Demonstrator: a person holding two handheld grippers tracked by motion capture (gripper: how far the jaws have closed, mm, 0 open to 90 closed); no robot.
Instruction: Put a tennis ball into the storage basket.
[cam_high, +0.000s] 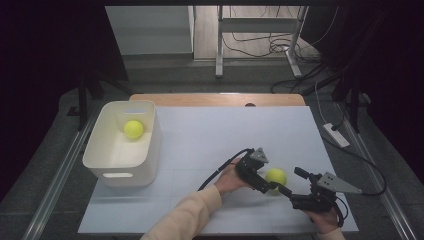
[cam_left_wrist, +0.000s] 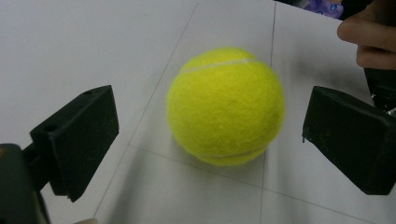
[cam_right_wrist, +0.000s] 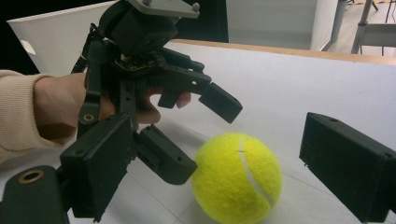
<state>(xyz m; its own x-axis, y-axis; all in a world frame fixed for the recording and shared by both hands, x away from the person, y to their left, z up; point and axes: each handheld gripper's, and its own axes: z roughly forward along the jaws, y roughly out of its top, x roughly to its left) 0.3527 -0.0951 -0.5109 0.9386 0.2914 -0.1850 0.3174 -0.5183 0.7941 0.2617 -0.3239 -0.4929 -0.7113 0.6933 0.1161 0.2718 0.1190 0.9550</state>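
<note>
A yellow tennis ball (cam_high: 276, 176) (cam_left_wrist: 226, 105) (cam_right_wrist: 238, 182) rests on the white table top (cam_high: 225, 135), right of centre near the front. My left gripper (cam_high: 269, 179) (cam_left_wrist: 212, 121) (cam_right_wrist: 201, 133) is open, one jaw on each side of the ball with a gap at both sides. My right gripper (cam_high: 291, 181) (cam_right_wrist: 219, 158) is open too, just right of the ball and pointing at it, with the ball low in front of its jaws. A second tennis ball (cam_high: 133, 129) lies inside the white bin (cam_high: 150, 145) at the left.
The bin stands at the table's left edge. A wooden strip (cam_high: 220, 99) runs along the far edge. On the floor to the right lie a power strip (cam_high: 336, 135) and cables; metal desk legs (cam_high: 219, 50) stand behind the table.
</note>
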